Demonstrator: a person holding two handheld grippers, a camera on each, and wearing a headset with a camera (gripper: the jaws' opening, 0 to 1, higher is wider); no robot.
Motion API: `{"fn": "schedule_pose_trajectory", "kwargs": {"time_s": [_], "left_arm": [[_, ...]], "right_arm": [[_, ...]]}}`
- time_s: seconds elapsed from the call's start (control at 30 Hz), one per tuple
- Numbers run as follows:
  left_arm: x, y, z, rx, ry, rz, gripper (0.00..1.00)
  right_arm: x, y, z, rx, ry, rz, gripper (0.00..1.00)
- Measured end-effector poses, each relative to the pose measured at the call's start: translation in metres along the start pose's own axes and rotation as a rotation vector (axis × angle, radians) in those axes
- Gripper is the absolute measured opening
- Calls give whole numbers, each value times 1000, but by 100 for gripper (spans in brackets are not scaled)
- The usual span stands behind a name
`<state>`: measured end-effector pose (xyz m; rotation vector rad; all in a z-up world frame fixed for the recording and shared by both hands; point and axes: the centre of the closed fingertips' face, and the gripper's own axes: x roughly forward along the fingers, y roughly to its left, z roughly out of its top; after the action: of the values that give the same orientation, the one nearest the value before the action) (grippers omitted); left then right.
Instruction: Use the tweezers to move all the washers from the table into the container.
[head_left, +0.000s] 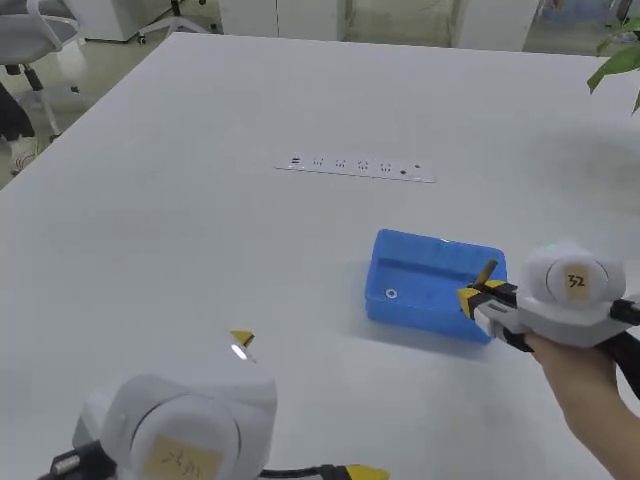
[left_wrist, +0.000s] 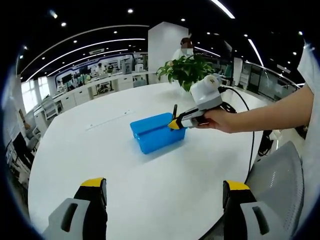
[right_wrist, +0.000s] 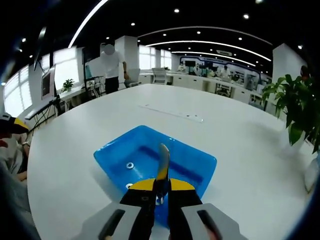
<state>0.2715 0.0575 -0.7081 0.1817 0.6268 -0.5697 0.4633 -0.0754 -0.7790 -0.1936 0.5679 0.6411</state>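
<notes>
The left gripper (left_wrist: 164, 184) sits low at the near left edge of the table (head_left: 200, 230). Its jaws are spread wide with nothing between them, and they point far and right toward the container (head_left: 435, 285). In the head view its body is cut off by the bottom edge.

At the near right, a hand (head_left: 580, 385) reaches in from the right and holds the right gripper (head_left: 475, 297) roughly level, pointing left at the container's right end. Its jaws are pressed together, pinching the tweezers (right_wrist: 163, 165).

The tweezers' long axis runs out of the jaw tips and rises steeply, nearly upright in the left gripper view. The free end is up and leans slightly far, above the container's near right part. The lower end is hidden inside the jaws. The tip is too thin and blurred to tell whether it grips anything.

The container is a blue rectangular tray with its long side running left to right, just beside the jaw tips. Two washers (right_wrist: 130, 165) lie flat on its floor toward the left end, one of them close to the near wall. Its near right corner is covered by the gripper.

Farther off, a power strip (head_left: 355, 167) lies across the table. A plant (head_left: 615, 60) is cut off at the far right.
</notes>
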Motion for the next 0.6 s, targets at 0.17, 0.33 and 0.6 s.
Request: {"fn": "schedule_pose_trajectory", "kwargs": {"time_s": [0.17,0.33,0.6], "left_arm": [[-1,0,3,1,-10,3,99],[1,-1,10,19,-22,-3,99],[6,-6,36,55,-80,-41,91]], "right_arm": [[-8,-2,7,32,-29,-7,5],[-20,-4,19,28,-68,-21,5],[-55,8,46,-2,-155,-9,5]]}}
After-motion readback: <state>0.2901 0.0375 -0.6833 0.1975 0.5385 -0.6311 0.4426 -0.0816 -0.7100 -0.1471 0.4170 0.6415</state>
